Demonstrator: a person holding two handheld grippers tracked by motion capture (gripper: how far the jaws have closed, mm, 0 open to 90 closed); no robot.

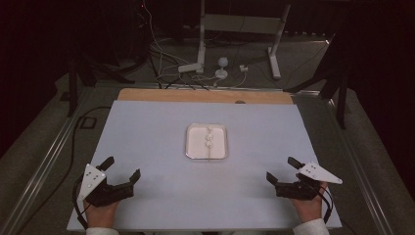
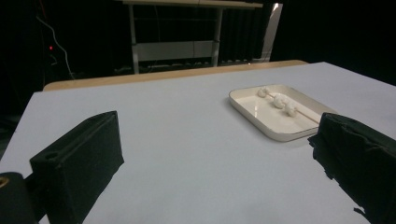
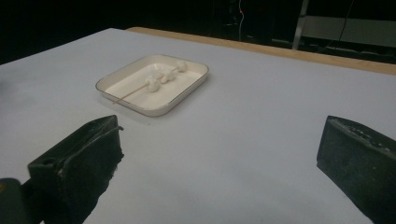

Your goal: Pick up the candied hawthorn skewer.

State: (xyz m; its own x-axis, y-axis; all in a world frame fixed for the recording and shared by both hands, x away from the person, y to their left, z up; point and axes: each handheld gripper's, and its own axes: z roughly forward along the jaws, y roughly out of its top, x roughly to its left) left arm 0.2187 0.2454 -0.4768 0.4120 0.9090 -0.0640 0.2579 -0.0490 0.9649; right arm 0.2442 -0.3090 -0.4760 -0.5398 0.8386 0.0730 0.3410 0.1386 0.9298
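A white tray (image 1: 190, 147) with rounded corners sits near the middle of the counter (image 1: 147, 127), on its pale sheet. A thin wooden skewer (image 1: 209, 152) lies in the tray, running lengthwise from the far end toward the near rim, and three small white lumps (image 1: 208, 138) are threaded on its far half, one after another (what they are made of cannot be told from here). In the left gripper view the tray (image 2: 261, 126) appears ahead and to the right, with the lumps (image 2: 279, 101) in a row along the skewer (image 2: 308, 113). In the right gripper view the tray (image 3: 140, 107) appears ahead and to the left, and the bare end of the skewer (image 3: 128, 94) reaches to its near rim.

The left tongs (image 1: 123, 166) rest at the near left corner of the counter, held by a hand at the lower edge of the high view, with their jaws spread wide and nothing between them. The right tongs (image 1: 281, 169) rest at the near right, likewise spread wide and gripping nothing. Both point inward toward the tray and both are well apart from it, one to each side.

A strip of bare wood (image 1: 205, 96) shows along the counter's far edge, and beyond it cables (image 1: 171, 68) lie on the floor beside a white metal stand (image 1: 240, 24).
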